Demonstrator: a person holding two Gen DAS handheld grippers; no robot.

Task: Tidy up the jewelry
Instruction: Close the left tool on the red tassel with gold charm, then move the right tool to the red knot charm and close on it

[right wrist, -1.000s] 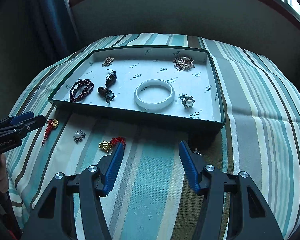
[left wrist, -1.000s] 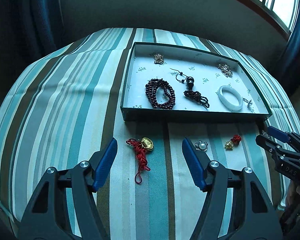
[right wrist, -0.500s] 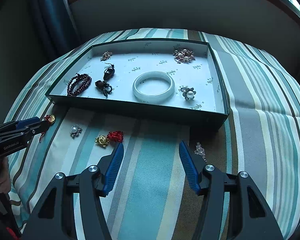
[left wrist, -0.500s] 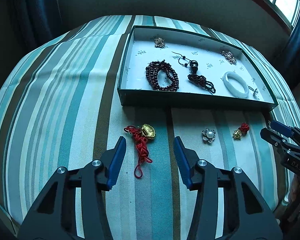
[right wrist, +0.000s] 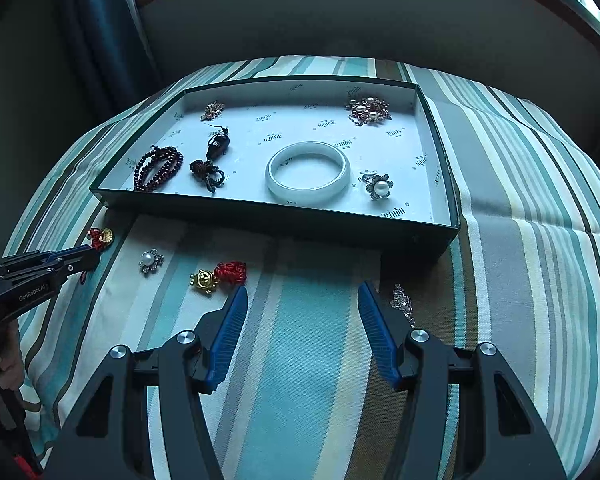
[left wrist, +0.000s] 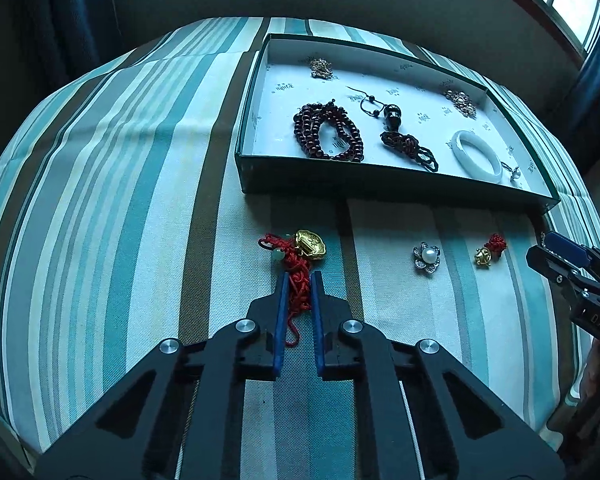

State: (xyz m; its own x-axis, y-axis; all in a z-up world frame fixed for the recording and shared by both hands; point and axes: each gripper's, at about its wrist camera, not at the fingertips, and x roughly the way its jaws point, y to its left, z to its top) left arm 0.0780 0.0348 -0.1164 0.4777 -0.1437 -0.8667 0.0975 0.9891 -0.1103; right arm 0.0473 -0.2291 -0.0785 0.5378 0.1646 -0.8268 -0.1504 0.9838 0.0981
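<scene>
A gold charm on a red knotted cord (left wrist: 310,245) lies on the striped cloth in front of the green box (left wrist: 380,184). My left gripper (left wrist: 299,276) is shut on the cord's red tail just below the gold piece. In the right wrist view the same charm (right wrist: 102,237) shows beyond the left gripper (right wrist: 88,256) at the left edge. My right gripper (right wrist: 302,292) stands open over bare cloth with nothing between its fingers. A small gold charm with a red knot (right wrist: 220,275) lies just left of its left finger.
A pearl flower brooch (left wrist: 427,257) lies on the cloth between the two charms. A crystal piece (right wrist: 402,303) sits by the right finger. The box (right wrist: 276,220) holds a dark bead bracelet (right wrist: 158,168), a white bangle (right wrist: 308,174), a pendant and brooches.
The left gripper's jaws closed from wide open onto the red cord as it moved slightly forward. The right gripper stayed where it was, still open.
</scene>
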